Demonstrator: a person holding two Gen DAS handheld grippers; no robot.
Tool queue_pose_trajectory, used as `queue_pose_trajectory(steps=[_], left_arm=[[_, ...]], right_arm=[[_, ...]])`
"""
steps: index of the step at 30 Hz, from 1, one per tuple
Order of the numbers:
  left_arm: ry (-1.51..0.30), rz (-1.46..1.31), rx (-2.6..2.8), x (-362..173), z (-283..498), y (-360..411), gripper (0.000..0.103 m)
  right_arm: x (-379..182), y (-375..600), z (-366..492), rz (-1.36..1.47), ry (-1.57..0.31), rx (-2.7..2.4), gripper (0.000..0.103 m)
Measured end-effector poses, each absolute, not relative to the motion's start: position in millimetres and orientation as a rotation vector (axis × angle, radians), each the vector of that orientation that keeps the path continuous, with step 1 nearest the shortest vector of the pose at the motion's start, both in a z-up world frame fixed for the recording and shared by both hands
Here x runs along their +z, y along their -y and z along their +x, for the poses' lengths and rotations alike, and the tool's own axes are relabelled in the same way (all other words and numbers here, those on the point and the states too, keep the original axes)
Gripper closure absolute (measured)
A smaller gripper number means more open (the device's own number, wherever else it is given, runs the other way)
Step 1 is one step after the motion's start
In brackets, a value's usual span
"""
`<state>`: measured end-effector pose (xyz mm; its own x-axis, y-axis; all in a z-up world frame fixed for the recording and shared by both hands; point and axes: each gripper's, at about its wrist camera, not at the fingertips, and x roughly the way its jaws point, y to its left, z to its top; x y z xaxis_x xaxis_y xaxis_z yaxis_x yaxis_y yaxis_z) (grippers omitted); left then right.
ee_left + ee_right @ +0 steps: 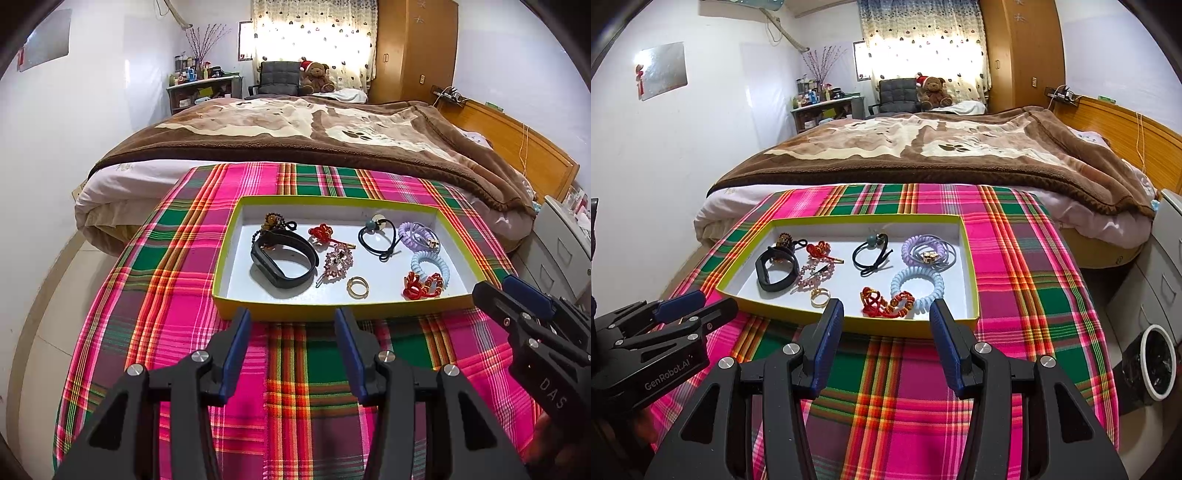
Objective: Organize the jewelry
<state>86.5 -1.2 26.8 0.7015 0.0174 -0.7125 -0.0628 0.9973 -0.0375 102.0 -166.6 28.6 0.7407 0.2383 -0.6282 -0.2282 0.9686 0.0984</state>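
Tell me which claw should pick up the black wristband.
Left. The black wristband lies at the tray's left end, nearly ahead of the open left claw; the right claw faces the red bracelet.

- Left view: the right gripper [496,291] is cut off at the right edge.
- Right view: the left gripper [705,302] is cut off at the left edge.
- Shelf bottles [188,70], upper left: too small to tell.

**Twin black grippers, blue-lined**

The left gripper [291,317] and right gripper [886,308] share black angular plastic frames, round silver screws at the pivots and ribbed blue pads lining the jaws. White lettering reads "GenRobot.AI" on the left body, "DAS" on the right.
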Motion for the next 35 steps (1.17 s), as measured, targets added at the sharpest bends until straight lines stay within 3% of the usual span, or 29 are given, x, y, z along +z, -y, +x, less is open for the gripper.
queue_pose_trajectory(steps=[35], left_arm=[[-0.804, -0.071, 0.052, 24.2, 87.5, 1.4, 0.054]], right_arm=[[24.2, 168.1, 102.9, 0.016, -0.692, 0.255, 0.054]])
